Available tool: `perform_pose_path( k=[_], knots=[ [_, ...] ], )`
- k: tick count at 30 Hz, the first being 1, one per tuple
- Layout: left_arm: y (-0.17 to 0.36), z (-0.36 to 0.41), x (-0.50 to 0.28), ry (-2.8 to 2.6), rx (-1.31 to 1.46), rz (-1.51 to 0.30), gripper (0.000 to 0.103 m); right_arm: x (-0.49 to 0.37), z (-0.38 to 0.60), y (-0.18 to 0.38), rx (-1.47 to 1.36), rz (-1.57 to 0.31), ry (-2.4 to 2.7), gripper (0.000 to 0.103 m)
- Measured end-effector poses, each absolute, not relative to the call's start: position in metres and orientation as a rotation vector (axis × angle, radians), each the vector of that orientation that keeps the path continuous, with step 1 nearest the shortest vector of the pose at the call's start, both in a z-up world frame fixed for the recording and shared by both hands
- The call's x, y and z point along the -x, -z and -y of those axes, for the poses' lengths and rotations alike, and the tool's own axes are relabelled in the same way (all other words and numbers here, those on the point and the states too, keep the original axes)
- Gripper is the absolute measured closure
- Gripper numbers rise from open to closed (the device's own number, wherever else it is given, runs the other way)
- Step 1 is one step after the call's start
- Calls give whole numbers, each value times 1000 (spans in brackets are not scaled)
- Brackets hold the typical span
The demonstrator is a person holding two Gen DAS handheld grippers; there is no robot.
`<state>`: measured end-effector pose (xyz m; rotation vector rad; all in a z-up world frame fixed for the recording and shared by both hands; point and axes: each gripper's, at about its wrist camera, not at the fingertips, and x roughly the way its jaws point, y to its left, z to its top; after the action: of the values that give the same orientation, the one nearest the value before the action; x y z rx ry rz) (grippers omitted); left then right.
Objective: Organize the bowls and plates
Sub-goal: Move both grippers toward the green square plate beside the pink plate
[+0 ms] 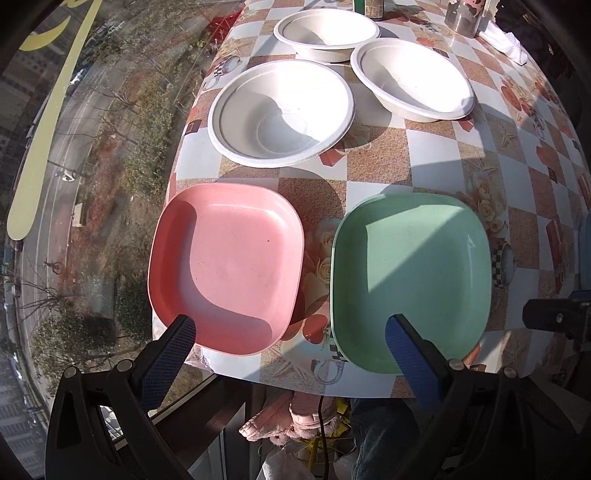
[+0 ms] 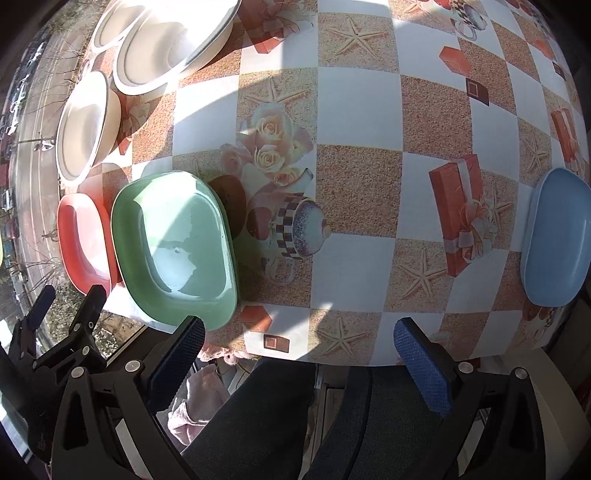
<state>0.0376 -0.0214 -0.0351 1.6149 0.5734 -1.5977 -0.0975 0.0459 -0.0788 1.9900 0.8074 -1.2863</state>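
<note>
A pink square plate [image 1: 229, 269] and a green square plate [image 1: 410, 273] lie side by side at the near table edge. Three white bowls [image 1: 280, 112] [image 1: 412, 79] [image 1: 327, 31] sit behind them. My left gripper [image 1: 291, 328] hangs open over the near edge, one finger before each plate, holding nothing. In the right wrist view the green plate [image 2: 177, 247] and pink plate [image 2: 83, 240] are at left, the white bowls [image 2: 162, 48] far left, and a blue plate [image 2: 557, 236] at the right edge. My right gripper [image 2: 299, 332] is open and empty at the table's near edge.
The checkered tablecloth [image 2: 354, 110] has wide free room between the green and blue plates. A metal can [image 1: 463, 18] and a white cloth [image 1: 506, 42] sit at the far right. A window is left of the table. A person's legs [image 2: 266, 413] are below the edge.
</note>
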Motion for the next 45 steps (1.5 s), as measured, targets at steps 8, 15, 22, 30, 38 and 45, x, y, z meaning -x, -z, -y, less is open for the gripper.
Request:
perform_pose_path(
  k=[8,15,22,30,38,45],
  knots=[
    [44,7,-37,1589,-1657,-522,0,84,-45,90,-1961,-863,1293,0],
    [45,12,-40,1568,-1646,-532,0,72,-31,99,-1904,-866,1328,0],
    [44,14,-49,1556,-1639,-543,0,54,-17,117,-1896,-906,1319,0],
    [45,19,-54,1526,-1645,-574,0,36,-5,149,-1893,-1020,1327,0],
    [48,24,-58,1521,-1633,-612,0,38,-23,163,-1944,-998,1329,0],
    [50,40,-75,1506,-1570,-673,0,48,-22,155,-1900,-924,1397,0]
  ],
)
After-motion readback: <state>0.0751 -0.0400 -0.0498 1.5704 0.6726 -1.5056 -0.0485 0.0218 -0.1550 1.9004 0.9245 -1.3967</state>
